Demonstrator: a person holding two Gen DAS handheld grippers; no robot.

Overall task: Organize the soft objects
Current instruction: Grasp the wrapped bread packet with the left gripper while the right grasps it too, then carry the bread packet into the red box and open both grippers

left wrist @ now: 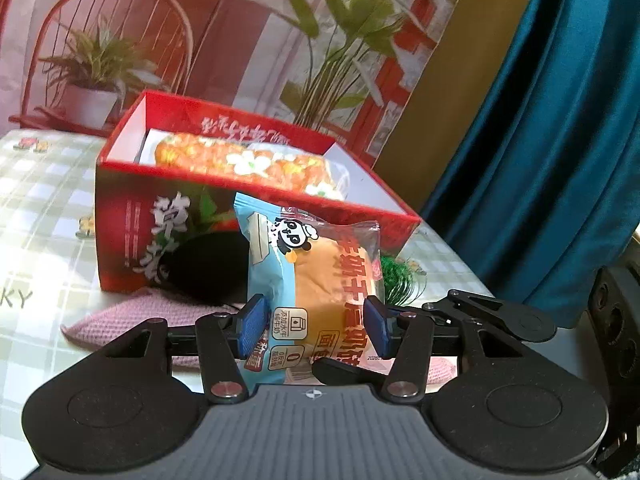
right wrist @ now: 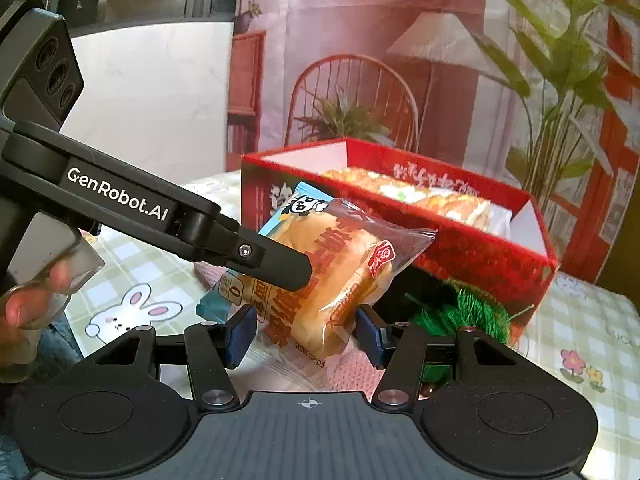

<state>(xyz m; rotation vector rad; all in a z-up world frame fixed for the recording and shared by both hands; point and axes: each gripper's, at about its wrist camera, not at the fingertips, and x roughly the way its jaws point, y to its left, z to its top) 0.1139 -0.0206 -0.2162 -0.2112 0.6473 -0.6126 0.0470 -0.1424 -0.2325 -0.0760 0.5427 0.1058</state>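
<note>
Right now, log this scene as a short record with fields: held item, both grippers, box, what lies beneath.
held item: wrapped bread bun, lifted clear of the table
left gripper: pads pressing the bun's sides
right gripper: pads at the bun's lower end
red box: open, behind the bun, holding an orange floral pack
beneath: pink knitted cloth, green fringe item, checked tablecloth

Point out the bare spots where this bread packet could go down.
Free: checked tablecloth left of the red box, and the box's near-right white floor. Crowded: directly before the box, with pink mat, green tuft and both grippers around the bread packet.
</note>
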